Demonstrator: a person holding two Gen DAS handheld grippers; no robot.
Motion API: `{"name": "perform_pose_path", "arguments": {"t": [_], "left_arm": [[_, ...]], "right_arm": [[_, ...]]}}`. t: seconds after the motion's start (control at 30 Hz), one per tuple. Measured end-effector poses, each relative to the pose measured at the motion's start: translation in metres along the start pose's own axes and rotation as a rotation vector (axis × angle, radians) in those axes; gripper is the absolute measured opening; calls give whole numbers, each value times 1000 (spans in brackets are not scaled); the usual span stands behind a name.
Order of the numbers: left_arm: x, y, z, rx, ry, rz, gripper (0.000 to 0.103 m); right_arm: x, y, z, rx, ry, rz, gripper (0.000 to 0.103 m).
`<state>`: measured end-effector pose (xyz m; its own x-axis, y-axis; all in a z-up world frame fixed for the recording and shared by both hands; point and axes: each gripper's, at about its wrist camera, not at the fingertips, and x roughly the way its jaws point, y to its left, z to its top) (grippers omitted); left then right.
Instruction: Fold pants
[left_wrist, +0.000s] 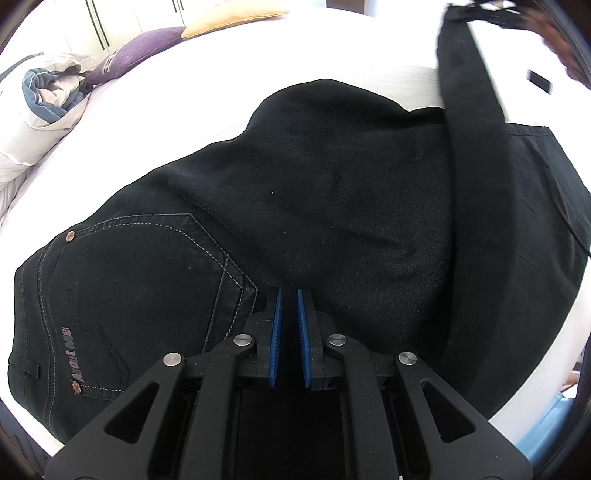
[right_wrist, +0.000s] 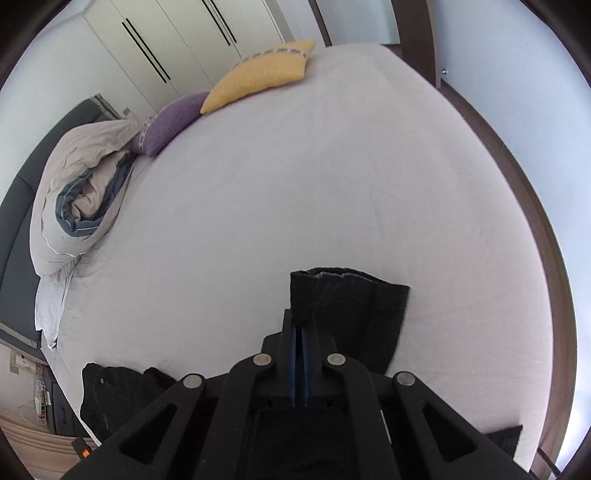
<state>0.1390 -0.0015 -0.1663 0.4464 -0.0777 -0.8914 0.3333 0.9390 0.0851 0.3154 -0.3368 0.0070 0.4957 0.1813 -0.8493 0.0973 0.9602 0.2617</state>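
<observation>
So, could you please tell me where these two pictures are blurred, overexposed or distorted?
Left wrist view: the lifted leg is motion-blurred at top right, the sheet behind it blows out white, and the black pants lose detail. Right wrist view: mostly sharp, evenly lit, but the fisheye bends the bed edge; the cuff shows slight blur.

Open sheet (right_wrist: 314, 184) beyond the pants (left_wrist: 295, 206); duvet (right_wrist: 74, 192) and pillows (right_wrist: 258, 77) crowd the far-left edge.

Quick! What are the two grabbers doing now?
Left gripper: fingers closed, pinching the pants.
Right gripper: fingers closed on the lifted pant leg end.
</observation>
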Motion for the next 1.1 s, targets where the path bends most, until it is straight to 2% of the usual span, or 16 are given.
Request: {"name": "perform_pose_path", "arguments": {"t": [0.1, 0.17, 0.3, 0.5, 0.67, 0.87, 1.1], "left_arm": [[2, -3, 5, -14, 8, 8, 9], [3, -3, 8, -27, 17, 14, 9], [5, -6, 17, -48, 33, 39, 9], [8, -14, 27, -74, 53, 94, 9], [11, -16, 35, -105, 57, 118, 9], [13, -23, 34, -73, 59, 154, 9], [15, -36, 36, -57, 70, 206, 9]], "right_arm": [[-34, -27, -42, 28, -71, 2, 3], [-59, -55, -76, 95, -111, 1, 3], [-87, -102, -121, 220, -178, 18, 3], [-93, -143, -184, 371, -219, 16, 3], [-89, -160, -236, 404, -191, -12, 3], [-79, -179, -277, 476, -137, 5, 3], [-91, -172, -283, 444, -162, -1, 3]]}}
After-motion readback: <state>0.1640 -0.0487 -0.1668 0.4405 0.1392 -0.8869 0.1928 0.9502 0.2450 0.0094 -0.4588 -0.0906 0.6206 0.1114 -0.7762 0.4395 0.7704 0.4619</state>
